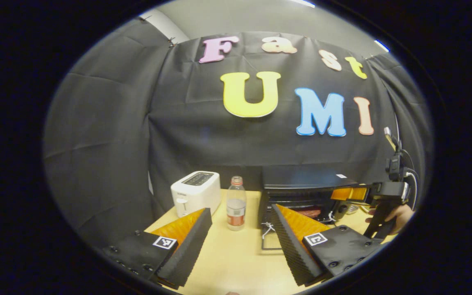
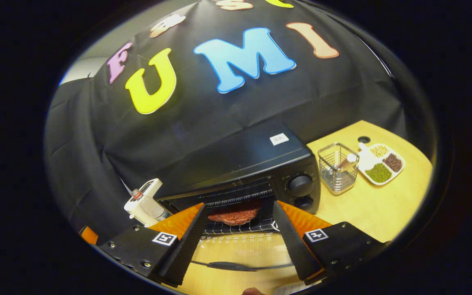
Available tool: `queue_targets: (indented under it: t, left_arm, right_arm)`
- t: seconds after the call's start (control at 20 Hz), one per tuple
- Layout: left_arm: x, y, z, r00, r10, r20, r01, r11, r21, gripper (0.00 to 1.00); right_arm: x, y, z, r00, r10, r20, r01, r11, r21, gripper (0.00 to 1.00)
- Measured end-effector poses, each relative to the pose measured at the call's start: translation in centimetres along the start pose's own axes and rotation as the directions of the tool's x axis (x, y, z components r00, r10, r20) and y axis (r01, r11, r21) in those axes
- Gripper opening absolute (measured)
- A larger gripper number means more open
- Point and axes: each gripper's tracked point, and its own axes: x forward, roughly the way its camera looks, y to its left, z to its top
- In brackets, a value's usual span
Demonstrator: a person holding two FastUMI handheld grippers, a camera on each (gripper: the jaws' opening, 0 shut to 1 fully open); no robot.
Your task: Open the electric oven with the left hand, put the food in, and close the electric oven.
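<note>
In the right gripper view, the right gripper hangs with its fingers spread wide and nothing between them, just above the oven's lowered glass door, whose handle lies nearest the camera. Just beyond the fingertips, the food, a reddish-brown patty, rests on the wire rack inside the open oven. Two knobs sit on the oven's right front. Right of the oven on the wooden table stand a wire basket and, farther out, a white divided tray holding grains. Left of the oven, a bottle and a white toaster appear close together.

In the left gripper view, the left gripper is likewise released, its fingers far apart over bare table, gripping nothing. Past them stand the bottle and, to its left, the toaster. The oven sits right of the bottle, door down. At its far side the right gripper reaches toward the oven mouth, held by a hand.
</note>
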Motion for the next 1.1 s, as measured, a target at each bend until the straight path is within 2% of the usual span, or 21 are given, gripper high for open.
queue_targets:
  t: [0.25,0.5,0.7,0.8,1.1]
  left_arm:
    - [0.8,-4.9,-2.3,0.995,-0.089,-0.047,0.089,0.996,0.005,0.99]
    - [1.6,-8.8,-5.1,0.980,-0.158,-0.118,0.158,0.987,-0.008,0.98]
    - [2.1,-11.1,-7.9,0.962,-0.199,-0.189,0.199,0.980,-0.017,1.00]
    - [2.5,-12.1,-9.6,0.948,-0.215,-0.233,0.214,0.976,-0.030,0.98]
    - [3.6,-14.6,-14.7,0.899,-0.252,-0.357,0.252,0.967,-0.049,1.00]
  right_arm:
    - [-5.2,-0.7,2.8,0.996,0.001,0.089,0.012,0.989,-0.147,0.98]
    - [-9.9,-2.0,5.7,0.981,-0.020,0.194,0.070,0.965,-0.254,0.98]
    - [-13.4,-3.0,7.8,0.958,-0.045,0.284,0.140,0.936,-0.324,0.97]
    - [-14.9,-3.6,8.7,0.946,-0.059,0.320,0.172,0.925,-0.338,0.98]
    - [-18.3,-6.2,9.6,0.925,-0.131,0.357,0.249,0.918,-0.309,0.98]
